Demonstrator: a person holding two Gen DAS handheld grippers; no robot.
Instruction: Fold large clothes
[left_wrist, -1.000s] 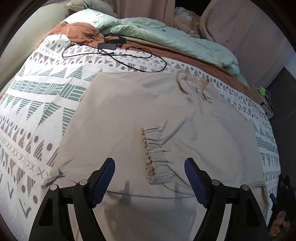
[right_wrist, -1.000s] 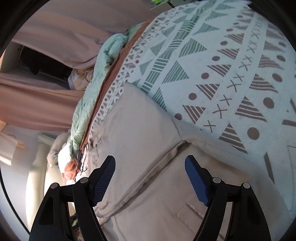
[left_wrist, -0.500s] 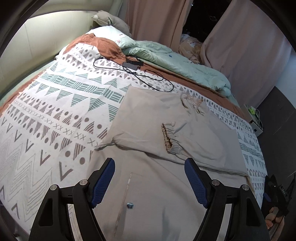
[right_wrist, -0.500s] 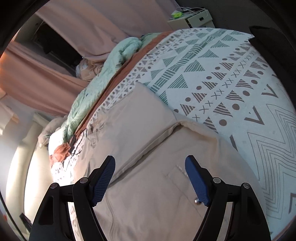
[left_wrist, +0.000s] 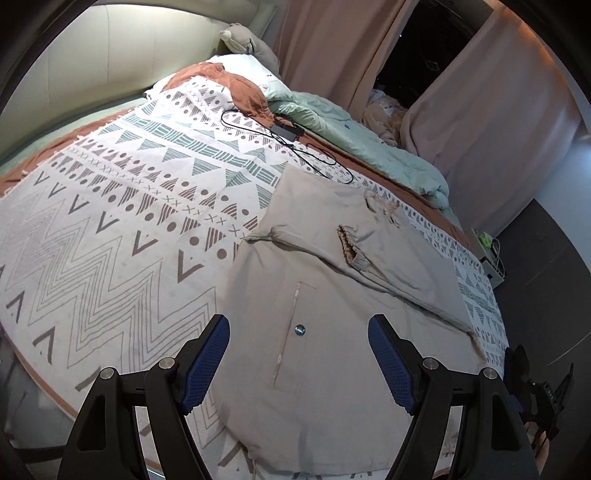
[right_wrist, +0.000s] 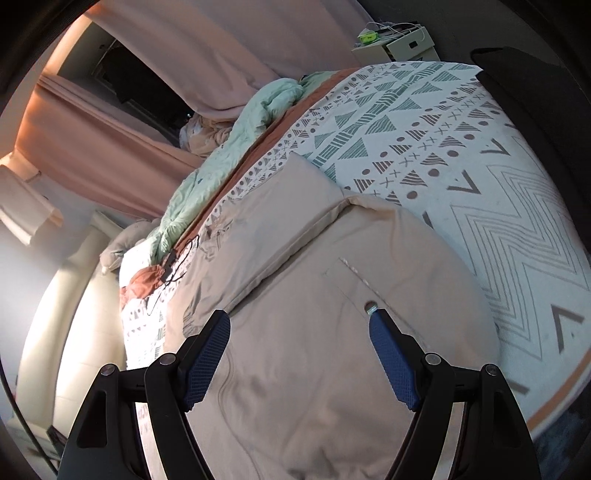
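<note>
A large beige jacket (left_wrist: 332, 310) lies flat on the patterned bedspread (left_wrist: 110, 240). Both sleeves are folded in across its chest, and one elastic cuff (left_wrist: 349, 249) points toward the collar (left_wrist: 382, 205). A pocket with a metal snap (left_wrist: 298, 329) shows on the near half. My left gripper (left_wrist: 299, 363) is open and empty above the jacket's lower part. The right wrist view shows the same jacket (right_wrist: 314, 350) from its other side, with the snap (right_wrist: 370, 306) by my right fingertip. My right gripper (right_wrist: 299, 363) is open and empty above it.
A black charger with its cable (left_wrist: 284, 136) lies on the bedspread beyond the collar. A mint duvet (left_wrist: 369, 147) and a rust blanket (left_wrist: 236, 88) are bunched along the far side. Pink curtains (left_wrist: 480, 110) hang behind. A nightstand (right_wrist: 399, 40) stands past the bed's corner.
Both grippers have pulled back and up from the jacket, so much more of the bed and the jacket's lower half with its pocket now shows. Both stay open.
</note>
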